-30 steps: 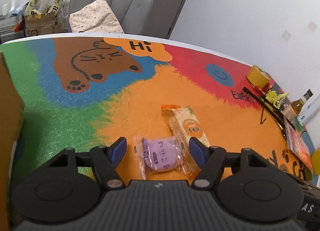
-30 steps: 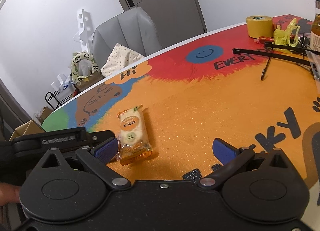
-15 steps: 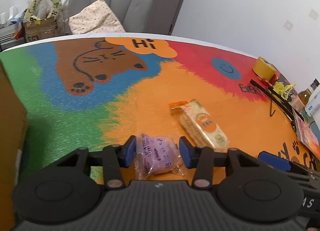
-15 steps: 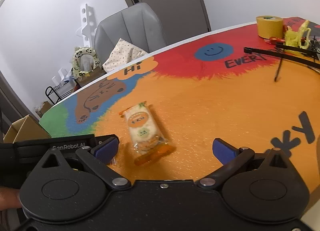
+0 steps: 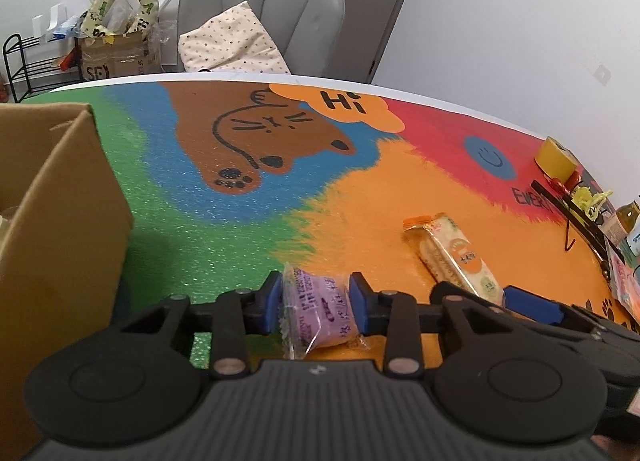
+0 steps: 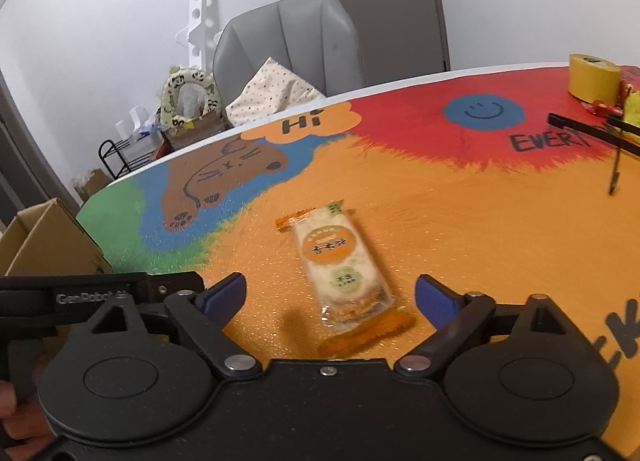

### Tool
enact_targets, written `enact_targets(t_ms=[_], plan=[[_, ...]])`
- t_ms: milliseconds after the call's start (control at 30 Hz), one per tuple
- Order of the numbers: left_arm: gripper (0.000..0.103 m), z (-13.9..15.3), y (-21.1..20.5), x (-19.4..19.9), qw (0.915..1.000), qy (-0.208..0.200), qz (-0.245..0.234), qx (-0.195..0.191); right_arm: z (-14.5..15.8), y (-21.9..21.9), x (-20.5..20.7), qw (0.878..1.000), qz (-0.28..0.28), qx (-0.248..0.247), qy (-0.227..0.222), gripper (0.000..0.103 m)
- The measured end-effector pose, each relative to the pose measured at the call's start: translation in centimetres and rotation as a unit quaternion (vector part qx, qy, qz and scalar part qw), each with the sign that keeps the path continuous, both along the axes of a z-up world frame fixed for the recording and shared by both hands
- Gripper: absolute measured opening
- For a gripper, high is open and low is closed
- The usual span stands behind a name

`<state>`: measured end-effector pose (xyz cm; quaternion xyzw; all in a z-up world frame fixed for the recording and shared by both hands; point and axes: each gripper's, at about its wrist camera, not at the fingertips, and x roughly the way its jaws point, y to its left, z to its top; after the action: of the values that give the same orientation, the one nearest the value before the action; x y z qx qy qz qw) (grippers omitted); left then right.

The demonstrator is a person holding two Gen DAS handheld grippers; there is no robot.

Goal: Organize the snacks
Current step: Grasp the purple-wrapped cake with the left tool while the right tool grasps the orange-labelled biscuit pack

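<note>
The right gripper (image 6: 330,295), black with blue pads, points down over the bench (image 6: 460,213), which is covered by a multicoloured cartoon mat. Its jaws are closing, set wide either side of an orange-and-clear wrapped cracker packet (image 6: 340,267) lying flat on the orange area; neither pad touches it. The black left gripper (image 6: 100,293) reaches in at the left edge. A brown cardboard box (image 6: 44,237) stands far left. A yellow tape roll (image 6: 594,77) sits far right.
</note>
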<state>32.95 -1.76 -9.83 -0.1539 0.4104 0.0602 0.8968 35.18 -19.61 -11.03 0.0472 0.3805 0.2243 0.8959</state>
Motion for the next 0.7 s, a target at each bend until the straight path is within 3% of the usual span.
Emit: enact_targets(t_ms=[100, 167, 200, 233, 533, 700], plan=[[0.033, 0.0, 0.1, -0.1, 1.0, 0.0, -0.001, -0.001, -0.1, 0.5, -0.4, 1.0, -0.004, -0.026, -0.014, 0.078], [0.033, 0.0, 0.2, -0.3, 1.0, 0.0, -0.003, 0.001, 0.0, 0.4, -0.6, 0.999, -0.009, -0.037, -0.019, 0.057], [0.033, 0.0, 0.1, -0.4, 1.0, 0.0, -0.005, 0.002, 0.1, 0.0, -0.7, 0.999, -0.012, -0.04, -0.019, 0.039], [0.034, -0.1, 0.0, -0.4, 1.0, 0.0, -0.006, 0.002, 0.2, -0.4, -0.6, 0.999, -0.013, -0.033, -0.014, 0.034], [0.038, 0.2, -0.7, -1.2, 0.9997, 0.011, -0.021, 0.001, 0.5, -2.9, -2.7, 1.0, -0.017, -0.012, 0.006, 0.034], [0.065, 0.7, -1.2, -1.5, 0.9996, 0.008, -0.019, 0.017, 0.8, -3.3, -3.4, 0.999, -0.019, -0.021, 0.014, 0.034]])
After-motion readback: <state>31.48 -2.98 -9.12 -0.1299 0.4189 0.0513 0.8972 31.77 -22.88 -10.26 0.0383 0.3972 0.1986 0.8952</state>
